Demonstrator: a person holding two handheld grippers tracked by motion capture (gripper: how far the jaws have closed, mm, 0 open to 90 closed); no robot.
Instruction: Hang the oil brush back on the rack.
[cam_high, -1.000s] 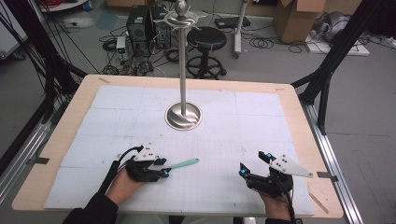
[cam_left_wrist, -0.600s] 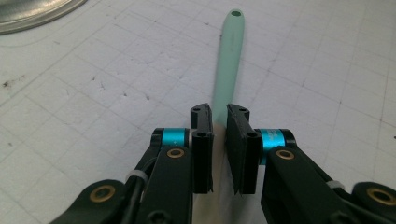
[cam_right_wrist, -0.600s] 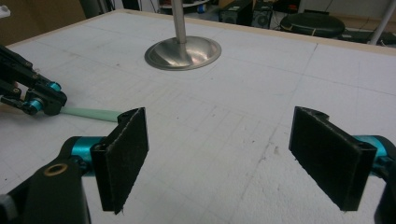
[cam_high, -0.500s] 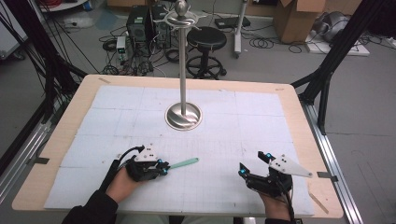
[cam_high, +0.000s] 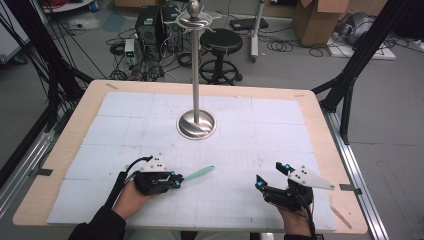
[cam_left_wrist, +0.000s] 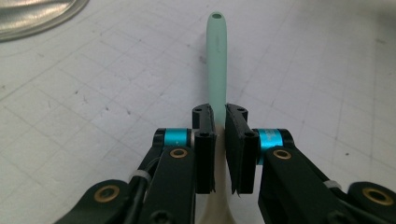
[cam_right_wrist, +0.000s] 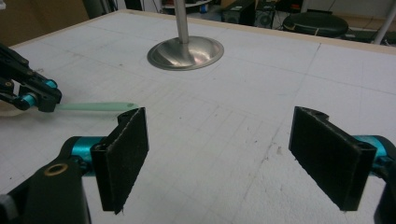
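At seven o'clock on the table (cam_high: 75, 130), the left gripper (cam_high: 176, 181) has just clamped a green spoon (cam_left_wrist: 217, 60); the right gripper (cam_high: 272, 179) gapes empty. Grasp done; lifting likely follows.

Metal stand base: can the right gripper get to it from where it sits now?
Probably yes. The right gripper is open and holds nothing, and the white mat between it and the stand base lies bare. The left gripper, shut on the green handle, sits off to the side.
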